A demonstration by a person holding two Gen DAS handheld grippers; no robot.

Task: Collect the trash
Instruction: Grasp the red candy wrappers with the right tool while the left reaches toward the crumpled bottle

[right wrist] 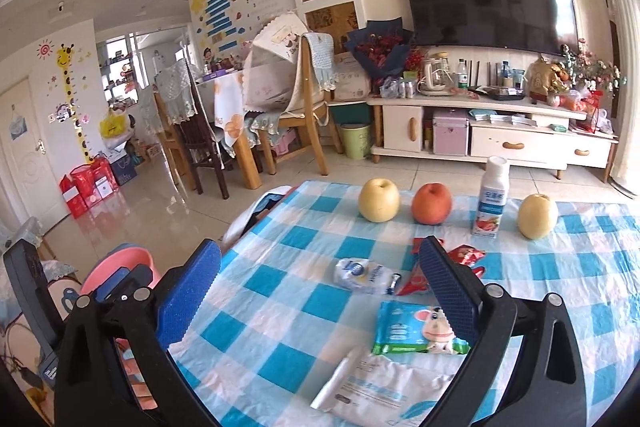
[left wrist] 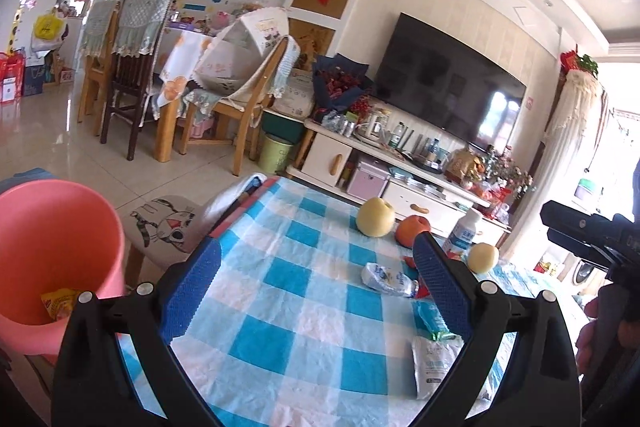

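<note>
Bin (left wrist: 60,239): pink, left of table, one yellow wrapper inside | left gripper (left wrist: 316,291): jaws spread, empty | right gripper (right wrist: 320,291): jaws spread, empty, above green wipes packet (right wrist: 416,331) | step: reaching for next wrapper | next: descend, close on packet; fruit (right wrist: 378,201) not trash.

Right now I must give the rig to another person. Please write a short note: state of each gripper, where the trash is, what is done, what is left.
Left gripper: open, empty, above the table's left part.
Right gripper: open, empty, above the wrappers.
Pink bin, left of the checked table: one yellow wrapper already inside.
Left on the table: crumpled white wrapper, red wrapper, green wipes pack, white pouch.
The three fruits and the upright bottle stand in a row at the back; probably not trash.
</note>
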